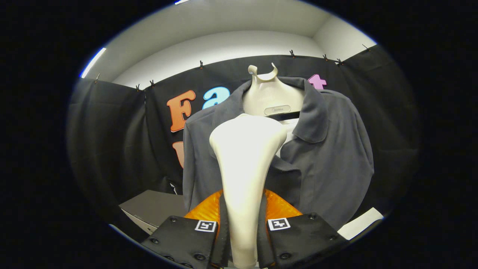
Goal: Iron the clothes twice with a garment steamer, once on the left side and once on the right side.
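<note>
So we've got the gripper point(242, 228) clamped on the white garment steamer point(244, 164), handle running straight up between the fingers, head pointing at the grey jacket point(328, 157) hanging dead ahead on its hanger point(269, 97), so we'd guess the pass just needs pushing forward.

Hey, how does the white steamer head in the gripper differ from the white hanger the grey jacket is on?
The steamer head is held between the fingers of the hand-held gripper, both pressing its handle; the hanger sits beyond it, inside the grey jacket collar. The steamer head is plain and smooth; the hanger has a forked top and a small oval plate. Both are off-white.
</note>
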{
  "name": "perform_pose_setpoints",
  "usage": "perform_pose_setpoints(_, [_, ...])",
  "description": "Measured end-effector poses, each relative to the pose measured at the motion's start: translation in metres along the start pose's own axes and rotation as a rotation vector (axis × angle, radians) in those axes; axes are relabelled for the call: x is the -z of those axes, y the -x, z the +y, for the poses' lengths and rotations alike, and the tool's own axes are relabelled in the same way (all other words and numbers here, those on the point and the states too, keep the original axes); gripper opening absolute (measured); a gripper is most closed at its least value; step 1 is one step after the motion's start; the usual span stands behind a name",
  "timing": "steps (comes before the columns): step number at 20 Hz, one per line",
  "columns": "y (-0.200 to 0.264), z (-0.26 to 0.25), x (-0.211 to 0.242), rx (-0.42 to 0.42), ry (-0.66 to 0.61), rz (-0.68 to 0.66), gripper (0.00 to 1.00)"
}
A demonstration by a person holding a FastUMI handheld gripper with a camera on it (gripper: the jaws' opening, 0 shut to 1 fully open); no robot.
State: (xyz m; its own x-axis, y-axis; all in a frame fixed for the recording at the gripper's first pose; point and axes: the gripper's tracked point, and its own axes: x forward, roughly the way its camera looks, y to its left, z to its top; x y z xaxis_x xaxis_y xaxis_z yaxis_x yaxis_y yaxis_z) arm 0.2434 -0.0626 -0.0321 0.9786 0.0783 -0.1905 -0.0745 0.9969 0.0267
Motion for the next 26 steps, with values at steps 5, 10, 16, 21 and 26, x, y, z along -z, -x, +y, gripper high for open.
perform_pose_setpoints(5, [-0.012, 0.007, 0.009, 0.006, 0.034, -0.023, 0.36])
perform_pose_setpoints(10, [-0.016, 0.007, 0.010, 0.024, 0.046, -0.053, 0.36])
perform_pose_setpoints(16, [-0.012, 0.007, 0.036, 0.058, 0.068, -0.038, 0.36])
perform_pose_setpoints(21, [-0.010, -0.005, 0.071, 0.084, 0.044, -0.025, 0.36])
perform_pose_setpoints(26, [-0.005, -0.014, 0.119, 0.093, 0.037, 0.000, 0.36])
